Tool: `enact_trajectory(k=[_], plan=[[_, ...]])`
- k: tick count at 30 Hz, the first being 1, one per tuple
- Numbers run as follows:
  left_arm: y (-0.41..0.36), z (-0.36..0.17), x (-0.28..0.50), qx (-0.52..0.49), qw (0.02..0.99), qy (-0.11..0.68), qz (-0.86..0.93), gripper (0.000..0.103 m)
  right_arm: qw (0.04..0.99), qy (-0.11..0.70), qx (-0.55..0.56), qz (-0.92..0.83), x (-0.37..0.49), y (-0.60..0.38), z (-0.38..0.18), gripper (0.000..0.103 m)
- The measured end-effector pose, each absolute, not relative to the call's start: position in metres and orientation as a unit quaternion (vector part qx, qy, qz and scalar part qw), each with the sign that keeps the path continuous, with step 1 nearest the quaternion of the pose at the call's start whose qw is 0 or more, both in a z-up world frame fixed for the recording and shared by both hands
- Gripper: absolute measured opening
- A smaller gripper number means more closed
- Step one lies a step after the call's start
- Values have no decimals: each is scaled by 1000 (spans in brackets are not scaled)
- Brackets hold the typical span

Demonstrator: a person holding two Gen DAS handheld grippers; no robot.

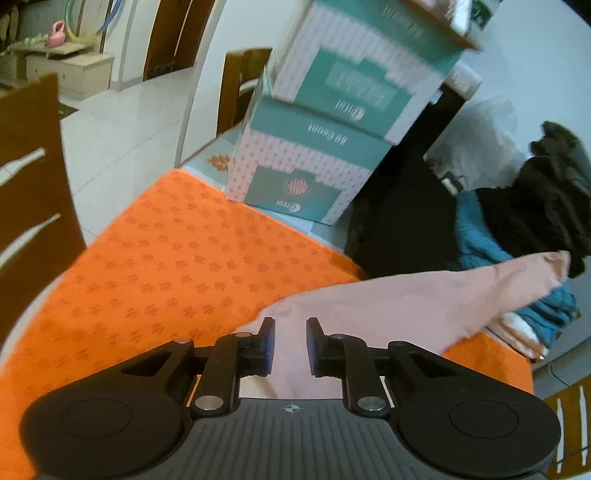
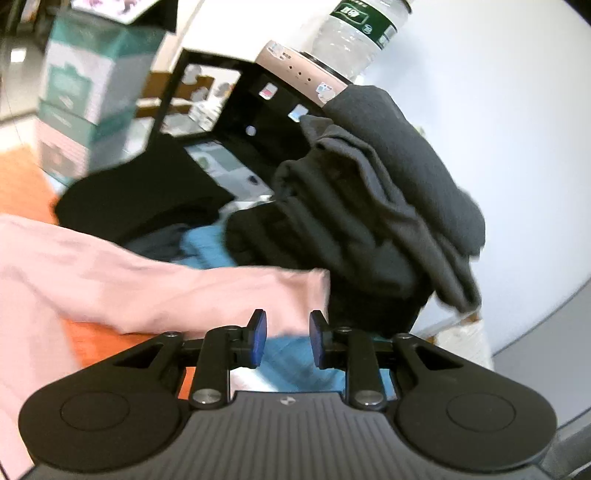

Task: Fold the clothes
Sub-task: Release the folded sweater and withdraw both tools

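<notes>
Orange cloth (image 1: 166,258): covers the table and is the work surface.
Stacked boxes (image 1: 325,140): teal and pink cartons at the far edge; closed, contents not visible.
Dark clothes pile (image 2: 369,206): heaped on the right, touching a teal knit (image 1: 476,240) beneath; probably still to fold.
Pink garment (image 1: 388,299): lies across the orange cloth, one end draped onto the teal knit beside the dark pile.
Left gripper (image 1: 290,345): jaws slightly spread over the pink fabric, pinching nothing.
Right gripper (image 2: 283,341): jaws slightly spread near the garment's edge, empty.
Bottle (image 2: 362,33): plastic, upright on an appliance; looks nearly empty, level unclear.
Risk: the draped end may snag the pile and drag clothes along.
</notes>
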State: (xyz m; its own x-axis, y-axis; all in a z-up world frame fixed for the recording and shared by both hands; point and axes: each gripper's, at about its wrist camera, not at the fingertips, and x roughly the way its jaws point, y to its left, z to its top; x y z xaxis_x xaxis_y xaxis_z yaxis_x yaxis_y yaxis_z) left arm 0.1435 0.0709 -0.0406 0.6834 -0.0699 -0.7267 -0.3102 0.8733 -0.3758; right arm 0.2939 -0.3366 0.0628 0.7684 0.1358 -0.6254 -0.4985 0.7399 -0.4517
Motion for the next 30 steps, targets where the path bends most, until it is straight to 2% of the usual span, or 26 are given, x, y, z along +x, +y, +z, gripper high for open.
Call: enact_trajectory(k=[2,11,20,30], plan=[[69,-28,124,-234,887,394,61,26,889,296,-291,194,270,-344,66,32],[61,4,29,-205,892,399,61,30,880,334,-242,237,166,-365,44,33],[58,-2,-67,-214,883,410,78,31,872,364,-197,262,66,-365,10,33],[71,-18,-146,-181,881,436,5,35,878,378,-152,252,-50,-334,-2,35]])
